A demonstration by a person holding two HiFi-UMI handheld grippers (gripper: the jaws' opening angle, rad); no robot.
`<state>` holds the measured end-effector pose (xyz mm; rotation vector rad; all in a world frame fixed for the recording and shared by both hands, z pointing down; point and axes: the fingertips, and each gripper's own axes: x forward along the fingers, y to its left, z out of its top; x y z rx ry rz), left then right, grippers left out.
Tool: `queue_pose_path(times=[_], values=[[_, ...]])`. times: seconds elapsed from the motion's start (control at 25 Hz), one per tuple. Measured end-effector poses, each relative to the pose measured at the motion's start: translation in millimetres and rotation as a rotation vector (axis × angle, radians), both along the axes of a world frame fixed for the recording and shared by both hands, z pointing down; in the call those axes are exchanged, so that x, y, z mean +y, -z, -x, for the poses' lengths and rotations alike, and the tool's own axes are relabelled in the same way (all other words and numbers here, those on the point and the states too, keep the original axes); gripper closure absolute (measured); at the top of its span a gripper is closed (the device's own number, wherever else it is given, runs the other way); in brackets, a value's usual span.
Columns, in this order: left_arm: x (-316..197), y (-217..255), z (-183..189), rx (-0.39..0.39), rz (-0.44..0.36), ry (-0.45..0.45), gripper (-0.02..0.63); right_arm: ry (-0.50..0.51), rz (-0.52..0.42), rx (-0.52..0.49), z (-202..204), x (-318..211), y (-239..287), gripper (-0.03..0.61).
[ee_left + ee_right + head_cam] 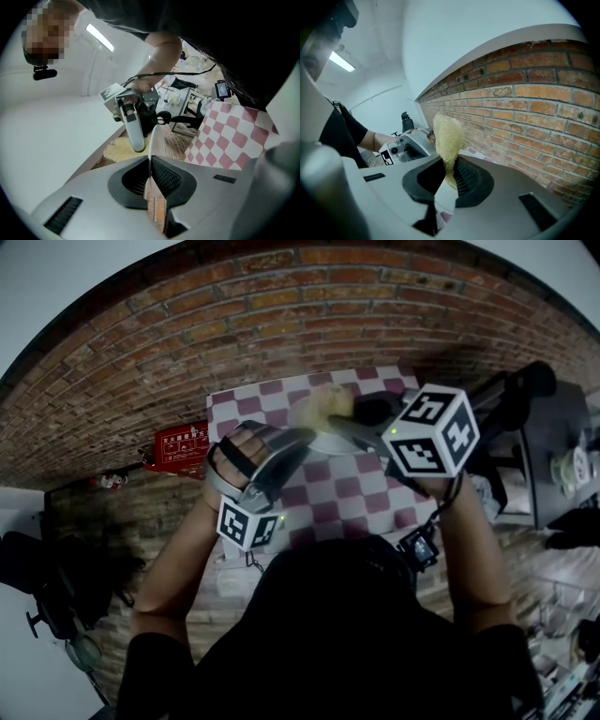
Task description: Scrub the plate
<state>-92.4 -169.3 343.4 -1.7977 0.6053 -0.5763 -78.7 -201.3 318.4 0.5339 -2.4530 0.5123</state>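
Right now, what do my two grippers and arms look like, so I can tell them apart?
The left gripper and right gripper both have pale grey shells and black ribbed pads. Each carries a white cube with black square markers; the right cube looks larger in the head view than the left cube. The person wears a black short-sleeved top.

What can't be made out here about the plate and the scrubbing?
1. Face of the plate: the left gripper view shows only its thin rim edge-on, and in the head view the left tool and right tool cover most of it.
2. Whether the yellow scrubber touches the plate: blurred in the head view, and in the right gripper view the scrubber stands in front.
3. Print on the red box: too small in the head view.
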Motion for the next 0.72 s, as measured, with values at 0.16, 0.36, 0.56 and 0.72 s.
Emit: queue_pose_path(times=[0.16,0.36,0.56,0.72], values=[[-2.1,-2.7,3.5,-0.004,-0.003,0.008,0.589,-0.004,0.008,-0.004,-9.3,8.0,-0.3,0.534],[-11.3,-8.9,11.0,-0.011,0.012,0.040,0.589,-0.047,0.035,0.007,-37.6,9.0,-9.7,0.534],[-11.3,-10.5,12.0,-0.016,0.015,0.046,0.589,-0.114,0.064,0.042,-66.7,-3.1,-32.3,0.532],[-1.1,-8.6,1.5,-0.012,0.021,0.009,0.589,-0.165,0.076,0.067,-81.3,-23.2,-48.8,0.533]])
